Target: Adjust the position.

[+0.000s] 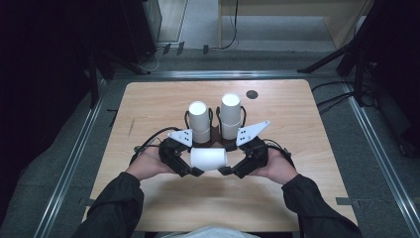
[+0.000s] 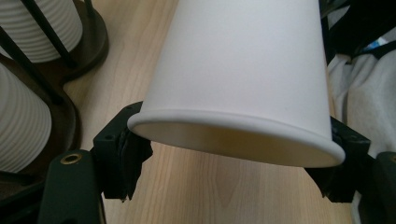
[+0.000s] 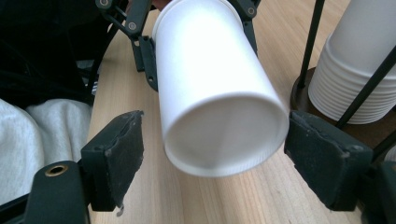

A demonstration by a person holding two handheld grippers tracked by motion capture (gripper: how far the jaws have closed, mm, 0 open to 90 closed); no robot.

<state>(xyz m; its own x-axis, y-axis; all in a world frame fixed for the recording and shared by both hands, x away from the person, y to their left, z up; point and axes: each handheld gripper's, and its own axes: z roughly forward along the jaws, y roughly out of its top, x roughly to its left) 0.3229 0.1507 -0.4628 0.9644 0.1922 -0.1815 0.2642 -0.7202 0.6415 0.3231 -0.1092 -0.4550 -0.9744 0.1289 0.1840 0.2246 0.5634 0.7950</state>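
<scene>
The wooden surface sits in a dark room and carries two cup stacks at its middle. In front of them a white paper cup lies sideways, long axis running between the hands. The left gripper clamps its rim end; the right gripper has its fingers spread, clear of the base.

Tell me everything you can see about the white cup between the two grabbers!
The white cup looks like smooth paper, plain, with a rolled rim and a narrower closed base. It lies sideways above the wooden table. The left gripper clamps its rim end. The right gripper has open pads around its base, with a gap at one pad at least.
</scene>
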